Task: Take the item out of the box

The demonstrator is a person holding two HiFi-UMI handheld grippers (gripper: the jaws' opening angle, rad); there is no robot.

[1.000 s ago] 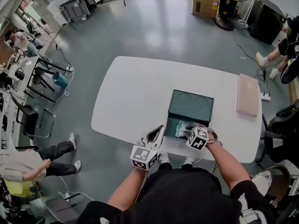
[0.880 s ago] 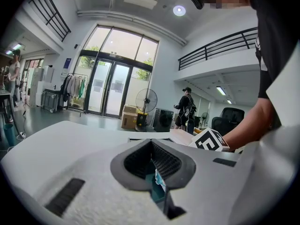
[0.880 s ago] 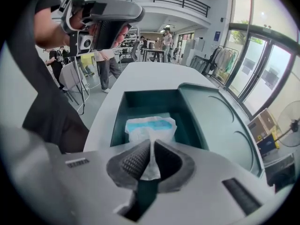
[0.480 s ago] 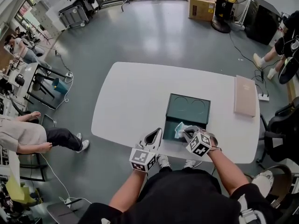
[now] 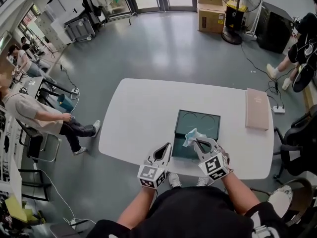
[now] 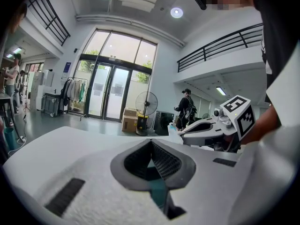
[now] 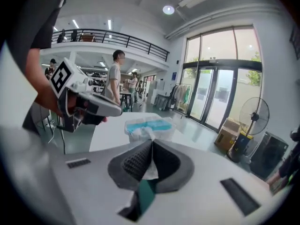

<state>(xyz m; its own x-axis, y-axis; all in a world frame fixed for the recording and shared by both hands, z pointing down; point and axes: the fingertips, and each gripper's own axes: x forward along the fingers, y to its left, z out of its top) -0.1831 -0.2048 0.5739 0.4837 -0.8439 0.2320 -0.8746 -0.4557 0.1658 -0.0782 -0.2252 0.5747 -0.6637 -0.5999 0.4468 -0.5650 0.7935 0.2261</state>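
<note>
A clear-wrapped teal-and-white packet (image 5: pixel 191 136) sits over the near part of the dark green box (image 5: pixel 205 123), its wrapper edge pinched in the right tool (image 5: pixel 198 143). The left tool (image 5: pixel 167 148), closed and empty, is just beside the box, above the white worktop (image 5: pixel 138 113).

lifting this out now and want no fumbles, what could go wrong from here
1. The right tool pinches only a thin flap of the packet, whose bulk hangs beyond the tips. It may slip free, or the film may tear.
2. The packet seems to hang above the open box, so a drop would likely land it back inside.
3. The left tool is shut, empty and close by, giving no support, so a bump is possible.
</note>
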